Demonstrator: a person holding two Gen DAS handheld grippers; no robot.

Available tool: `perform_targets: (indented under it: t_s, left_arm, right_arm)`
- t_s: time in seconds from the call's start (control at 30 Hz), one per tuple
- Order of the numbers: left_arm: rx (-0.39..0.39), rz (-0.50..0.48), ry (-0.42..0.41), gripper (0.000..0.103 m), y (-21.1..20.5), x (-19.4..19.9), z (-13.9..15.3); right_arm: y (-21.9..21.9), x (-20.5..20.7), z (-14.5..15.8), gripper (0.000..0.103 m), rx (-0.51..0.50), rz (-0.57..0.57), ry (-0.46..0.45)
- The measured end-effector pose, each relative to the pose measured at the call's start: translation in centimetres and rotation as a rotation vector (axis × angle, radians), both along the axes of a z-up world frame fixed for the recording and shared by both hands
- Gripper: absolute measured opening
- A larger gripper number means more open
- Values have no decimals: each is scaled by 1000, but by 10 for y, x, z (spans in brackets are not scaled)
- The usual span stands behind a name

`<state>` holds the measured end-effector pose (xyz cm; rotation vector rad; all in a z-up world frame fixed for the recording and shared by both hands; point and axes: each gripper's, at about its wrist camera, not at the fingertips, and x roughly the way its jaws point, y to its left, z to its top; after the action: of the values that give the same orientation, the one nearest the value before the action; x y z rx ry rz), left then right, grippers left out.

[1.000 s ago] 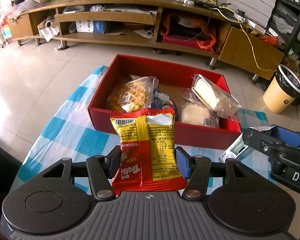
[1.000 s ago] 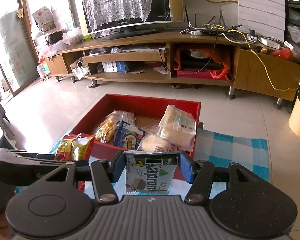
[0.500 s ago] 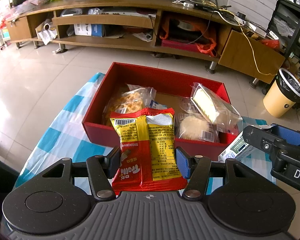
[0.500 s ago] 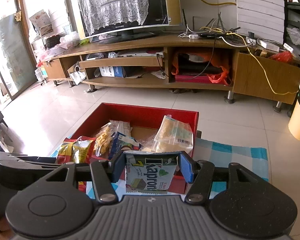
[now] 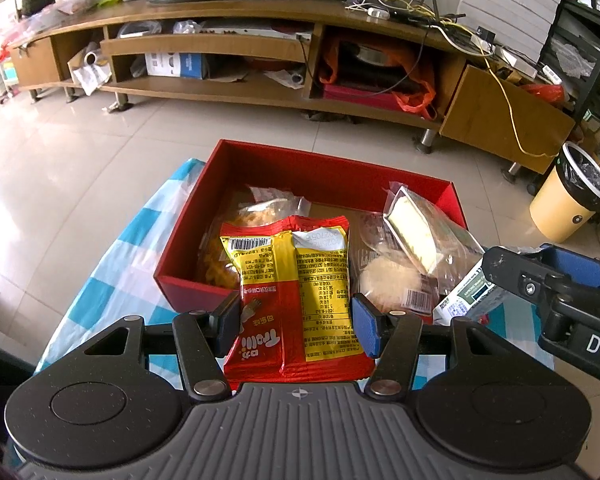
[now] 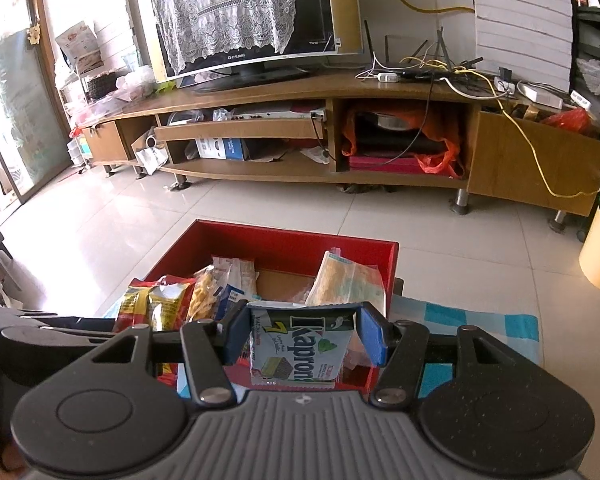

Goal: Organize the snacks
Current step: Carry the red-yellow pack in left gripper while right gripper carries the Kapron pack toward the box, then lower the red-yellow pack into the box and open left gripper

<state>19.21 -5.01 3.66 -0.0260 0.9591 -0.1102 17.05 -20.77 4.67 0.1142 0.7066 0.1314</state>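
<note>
My left gripper (image 5: 296, 322) is shut on a red and yellow snack bag (image 5: 292, 280), held upright over the near wall of the red box (image 5: 320, 172). My right gripper (image 6: 300, 340) is shut on a white and green wafer packet (image 6: 296, 348), also at the near edge of the red box (image 6: 292, 240). Inside the box lie a waffle bag (image 5: 228, 256), a round cake (image 5: 384, 280) and a clear-wrapped sandwich cake (image 5: 416, 232). In the left wrist view the right gripper (image 5: 540, 284) and its wafer packet (image 5: 468, 292) show at the right edge.
The box sits on a blue and white checked cloth (image 5: 112, 272) at a table's edge. Tiled floor lies beyond, with a long wooden TV stand (image 5: 260, 60) and a yellow bin (image 5: 568, 204) at the right. The left gripper's snack bag (image 6: 152, 304) shows in the right wrist view.
Both grippers have moved forward with their packets, so the red box lies closer under them and lower in both views. Neither grip has changed.
</note>
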Motion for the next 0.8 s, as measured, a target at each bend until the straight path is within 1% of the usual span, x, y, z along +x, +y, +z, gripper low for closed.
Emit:
perform_targets:
  t_s: [0.33,0.8]
  left_arm:
    - [7,9,0,65,-3,25,-4]
    - [19,29,21,65,-8,50,-22]
  right_arm:
    - [4,26,0,57,0,2,10]
    - [2,59,-17,57,-1,2,53]
